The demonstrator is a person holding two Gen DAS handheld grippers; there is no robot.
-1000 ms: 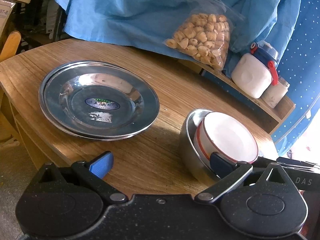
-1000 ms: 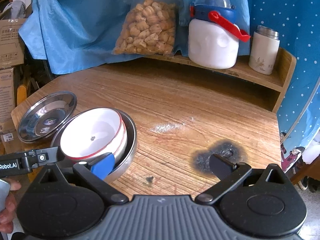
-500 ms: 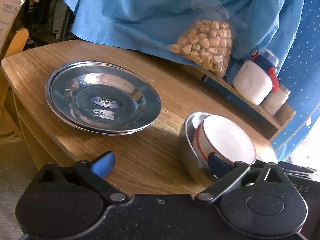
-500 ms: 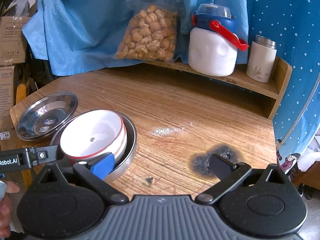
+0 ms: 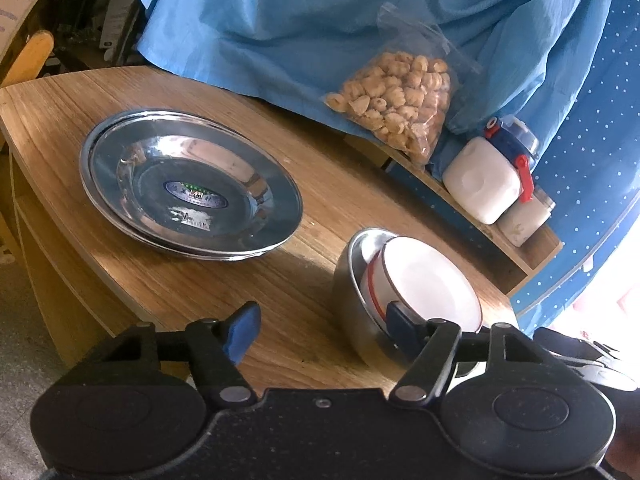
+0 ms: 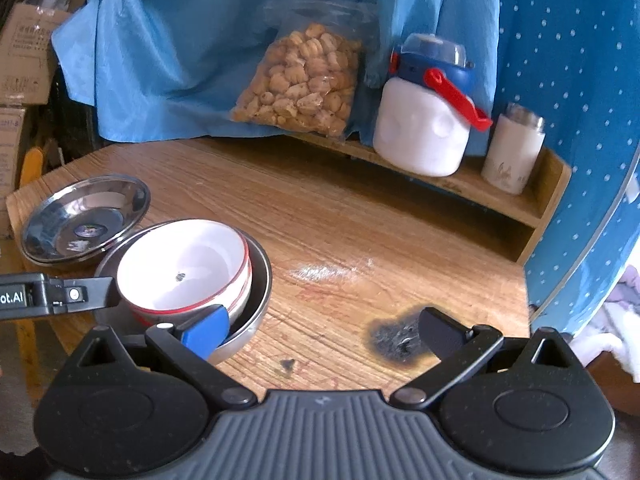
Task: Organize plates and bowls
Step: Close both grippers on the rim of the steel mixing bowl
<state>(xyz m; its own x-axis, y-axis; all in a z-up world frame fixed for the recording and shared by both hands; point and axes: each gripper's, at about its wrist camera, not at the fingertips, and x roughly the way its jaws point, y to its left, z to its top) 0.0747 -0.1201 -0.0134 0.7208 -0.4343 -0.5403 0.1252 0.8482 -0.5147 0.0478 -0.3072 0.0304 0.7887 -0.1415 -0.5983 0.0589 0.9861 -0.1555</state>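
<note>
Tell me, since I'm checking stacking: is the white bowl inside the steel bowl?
Yes, inside: the white bowl sits tilted within the steel bowl.

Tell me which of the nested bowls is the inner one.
The white bowl with the red rim stripe is the inner one. It sits tilted inside the stainless steel bowl, whose plain metal rim wraps around it. The steel plates lie apart.

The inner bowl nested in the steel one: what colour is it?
White bowl with red rim stripes, clearest in the right wrist view.
</note>
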